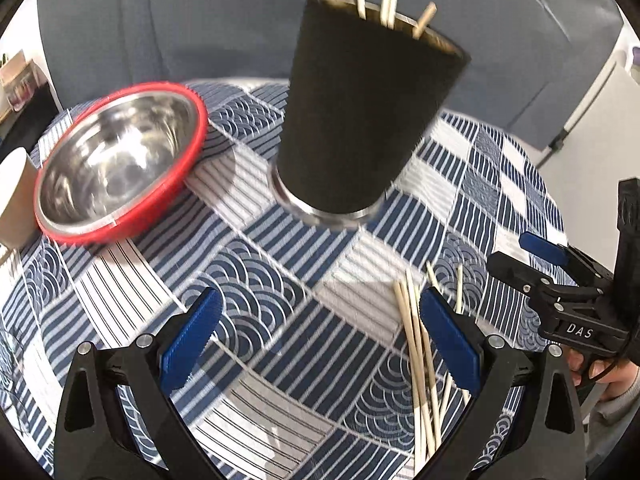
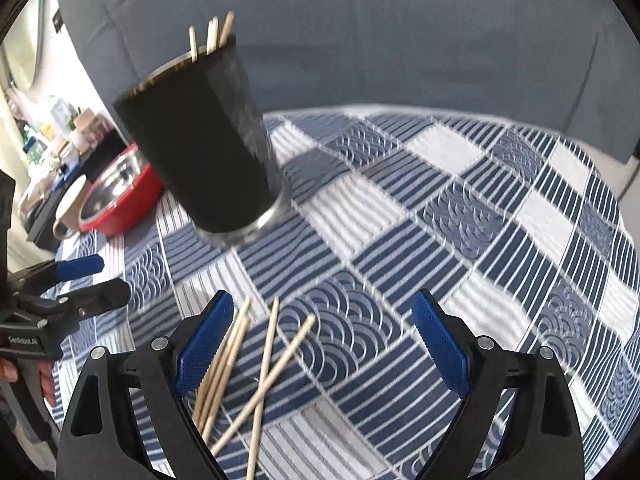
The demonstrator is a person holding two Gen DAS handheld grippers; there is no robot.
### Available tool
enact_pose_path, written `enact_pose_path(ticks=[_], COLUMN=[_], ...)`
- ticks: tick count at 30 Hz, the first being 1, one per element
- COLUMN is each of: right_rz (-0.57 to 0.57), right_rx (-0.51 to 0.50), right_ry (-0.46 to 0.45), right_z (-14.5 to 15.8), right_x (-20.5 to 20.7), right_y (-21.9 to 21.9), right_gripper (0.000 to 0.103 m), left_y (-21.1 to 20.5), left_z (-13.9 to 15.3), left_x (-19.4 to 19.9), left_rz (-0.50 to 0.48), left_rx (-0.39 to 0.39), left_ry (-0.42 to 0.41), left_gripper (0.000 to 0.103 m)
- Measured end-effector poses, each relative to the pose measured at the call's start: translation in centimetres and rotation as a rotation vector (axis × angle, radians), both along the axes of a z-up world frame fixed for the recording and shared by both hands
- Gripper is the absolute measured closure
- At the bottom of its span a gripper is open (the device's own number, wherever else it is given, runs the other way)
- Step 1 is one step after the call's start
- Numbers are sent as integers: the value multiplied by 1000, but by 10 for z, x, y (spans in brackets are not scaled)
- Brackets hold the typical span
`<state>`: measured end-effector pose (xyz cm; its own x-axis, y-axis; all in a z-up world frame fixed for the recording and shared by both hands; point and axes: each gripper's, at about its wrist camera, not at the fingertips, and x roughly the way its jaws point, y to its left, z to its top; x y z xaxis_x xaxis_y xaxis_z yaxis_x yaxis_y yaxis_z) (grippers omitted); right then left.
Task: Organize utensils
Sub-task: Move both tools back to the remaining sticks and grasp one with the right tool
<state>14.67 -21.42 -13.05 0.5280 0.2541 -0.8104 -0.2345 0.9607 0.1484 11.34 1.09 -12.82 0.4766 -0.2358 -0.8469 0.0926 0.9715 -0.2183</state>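
A black cup point(image 1: 360, 116) with a metal base stands upright on the blue-and-white patterned tablecloth point(image 1: 256, 288), with several wooden chopsticks point(image 1: 387, 6) standing in it. It also shows in the right wrist view point(image 2: 200, 144). Several loose chopsticks point(image 1: 420, 364) lie on the cloth near me, under my left gripper's right finger; in the right wrist view these loose chopsticks point(image 2: 256, 364) lie by the right gripper's left finger. My left gripper point(image 1: 320, 334) is open and empty. My right gripper point(image 2: 324, 340) is open and empty; it shows at the right in the left wrist view point(image 1: 520, 256).
A steel bowl with a red rim point(image 1: 120, 164) sits left of the cup, with a beige mug point(image 1: 16, 200) beside it. A grey sofa point(image 1: 200, 20) stands behind the table. Shelves with clutter point(image 2: 52, 136) are at far left.
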Motion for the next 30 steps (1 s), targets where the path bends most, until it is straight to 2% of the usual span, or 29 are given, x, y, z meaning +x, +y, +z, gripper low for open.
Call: enact_pose_path(ticks=[8,9,14,19,22,27,30], right_rz=[8,8,-7,-31,-31,-41,-38], right_rx=[-18,-20,-33,-48,-85,-154,-160], right_ry=[78,82,119,122,115,94,90], right_z=[-27,-28,-38,-41,-41,-42,-42], right_x=[-10,-9,-6,-5,-5,-9,-12], right_y=[8,8,10,10,13,13,11], right_gripper=[20,28,45,51,58,79,87], left_y=[-15,-15,-20,-33,-39,-45,-49], left_z=[-24,-25,-30,-32,-35,-44,-47], left_x=[-13,-13,-6,5,12,20,19], left_rz=[-17,-16,-8,-7,-1,27,21], left_rx=[24,31,31,36,51,83,121], left_ry=[35,37,51,53,62,102,97], left_gripper=[6,6,6,6,6,6,6])
